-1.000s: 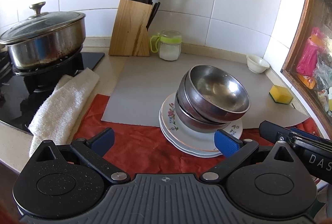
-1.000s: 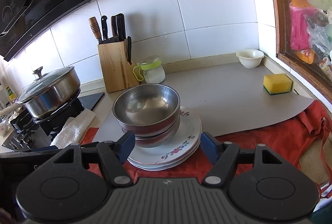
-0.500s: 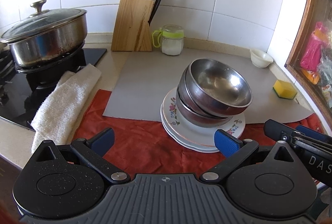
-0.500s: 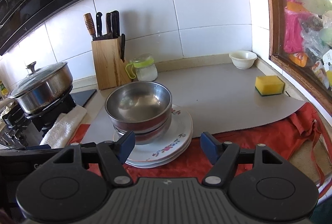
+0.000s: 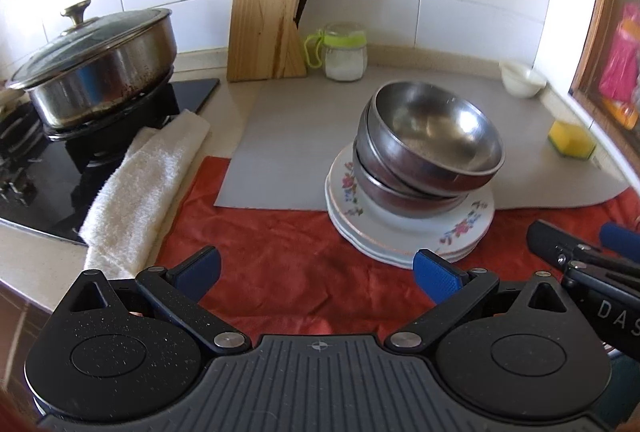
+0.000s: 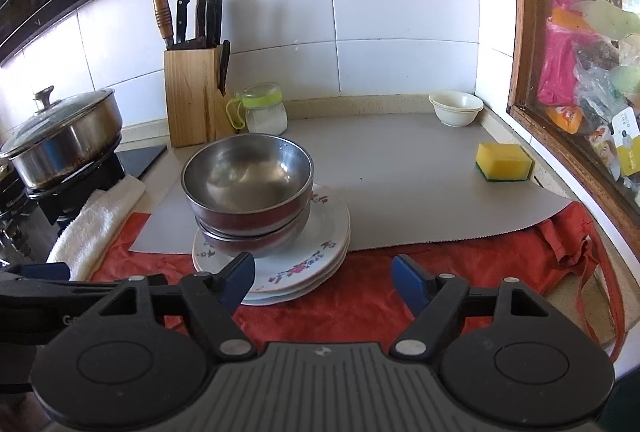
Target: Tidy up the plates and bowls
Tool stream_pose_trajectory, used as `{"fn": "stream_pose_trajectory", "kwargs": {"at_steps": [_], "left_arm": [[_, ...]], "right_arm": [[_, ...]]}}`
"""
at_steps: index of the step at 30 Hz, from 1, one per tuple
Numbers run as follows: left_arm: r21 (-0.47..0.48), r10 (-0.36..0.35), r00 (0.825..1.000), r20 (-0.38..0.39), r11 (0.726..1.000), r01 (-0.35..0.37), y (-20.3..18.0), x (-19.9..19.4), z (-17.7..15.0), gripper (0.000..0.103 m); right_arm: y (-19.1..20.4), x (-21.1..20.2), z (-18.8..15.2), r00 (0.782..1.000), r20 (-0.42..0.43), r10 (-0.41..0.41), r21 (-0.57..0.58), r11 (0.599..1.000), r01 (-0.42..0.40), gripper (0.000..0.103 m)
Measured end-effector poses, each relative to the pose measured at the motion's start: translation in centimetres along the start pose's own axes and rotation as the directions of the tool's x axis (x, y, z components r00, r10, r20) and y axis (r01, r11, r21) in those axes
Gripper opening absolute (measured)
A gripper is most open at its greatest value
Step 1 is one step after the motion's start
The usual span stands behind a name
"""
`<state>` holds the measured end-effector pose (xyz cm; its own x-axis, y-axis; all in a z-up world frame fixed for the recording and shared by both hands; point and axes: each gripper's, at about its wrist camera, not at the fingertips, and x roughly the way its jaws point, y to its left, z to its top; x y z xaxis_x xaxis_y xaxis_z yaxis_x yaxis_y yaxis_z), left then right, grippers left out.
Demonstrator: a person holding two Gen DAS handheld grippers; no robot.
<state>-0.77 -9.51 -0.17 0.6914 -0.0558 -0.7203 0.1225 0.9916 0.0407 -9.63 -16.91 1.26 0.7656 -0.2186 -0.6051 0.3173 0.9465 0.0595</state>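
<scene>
Both my claws, left claw point(image 5: 316, 270) and right claw point(image 6: 323, 278), hang open and empty, pulled back a little from a second ago. The steel bowls point(image 6: 248, 187) sit nested, perhaps slightly tilted, on the floral plates point(image 6: 320, 256) at twelve o'clock on the surface point(image 6: 400, 191); stacking looks finished.

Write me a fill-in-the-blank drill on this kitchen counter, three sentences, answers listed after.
1. The steel bowls sit stacked on the flowered ____.
2. The sponge on the grey mat is ____ on top.
3. The knife block stands just left of a jar with a ____ lid.

Both the left hand-held gripper and right hand-held gripper hold nothing.

Missing words: plates; yellow; green
</scene>
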Motion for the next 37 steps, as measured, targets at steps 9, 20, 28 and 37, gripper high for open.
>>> {"fn": "stream_pose_trajectory", "kwargs": {"at_steps": [9,20,28,37], "left_arm": [[0.009,0.018,0.998,-0.053,1.000,-0.018,-0.3,0.7,-0.2,0.103],[-0.027,0.001,0.998,-0.060,1.000,-0.002,0.1,0.8,0.1,0.103],[0.014,0.024,0.999,0.032,1.000,-0.024,-0.4,0.1,0.3,0.102],[0.038,0.011,0.996,0.090,0.999,-0.014,-0.4,-0.4,0.5,0.103]], "right_arm": [[0.1,0.8,-0.2,0.998,-0.064,-0.008,-0.008,1.000,0.008,0.077],[0.1,1.0,0.1,0.998,-0.061,0.013,0.011,1.000,-0.012,0.077],[0.0,0.8,0.3,0.999,-0.048,0.017,0.024,1.000,-0.016,0.077],[-0.1,0.3,0.7,0.999,-0.017,0.030,0.035,0.999,-0.029,0.077]]}}
